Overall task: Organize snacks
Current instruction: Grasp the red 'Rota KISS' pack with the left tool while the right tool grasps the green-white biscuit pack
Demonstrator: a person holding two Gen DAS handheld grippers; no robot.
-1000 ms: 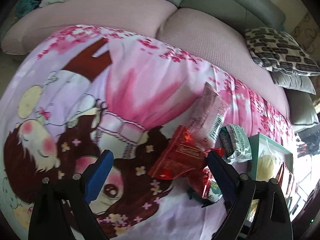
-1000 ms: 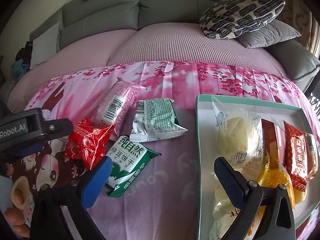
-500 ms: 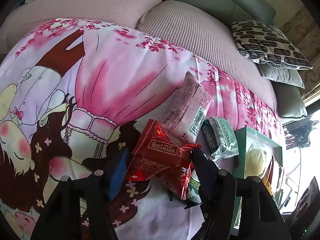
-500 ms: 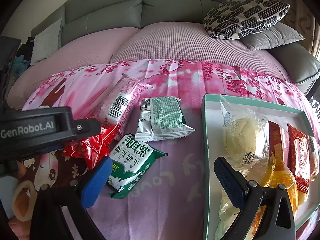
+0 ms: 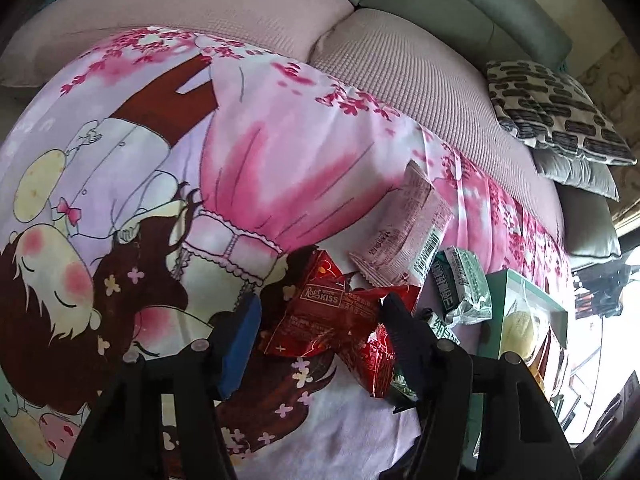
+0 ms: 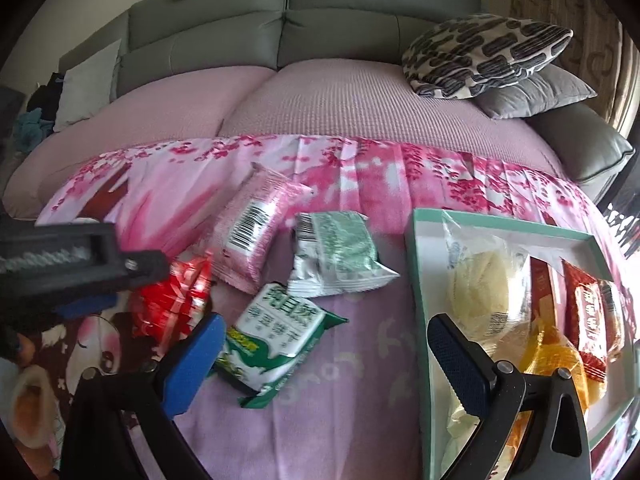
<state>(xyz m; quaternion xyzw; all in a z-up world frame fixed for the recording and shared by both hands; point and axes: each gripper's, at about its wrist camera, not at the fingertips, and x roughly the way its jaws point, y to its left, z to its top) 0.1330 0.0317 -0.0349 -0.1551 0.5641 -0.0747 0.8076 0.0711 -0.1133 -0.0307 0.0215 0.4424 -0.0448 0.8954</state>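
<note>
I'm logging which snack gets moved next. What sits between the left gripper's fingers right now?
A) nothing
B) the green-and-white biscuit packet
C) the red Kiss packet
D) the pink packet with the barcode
C: in the left wrist view the red Kiss packet is pinched between the fingers of the left gripper.

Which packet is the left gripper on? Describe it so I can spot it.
Start at the teal tray on the pink blanket, then look left past the green packets. The red snack packet sits between the left gripper fingers, the only red one outside the tray.
</note>
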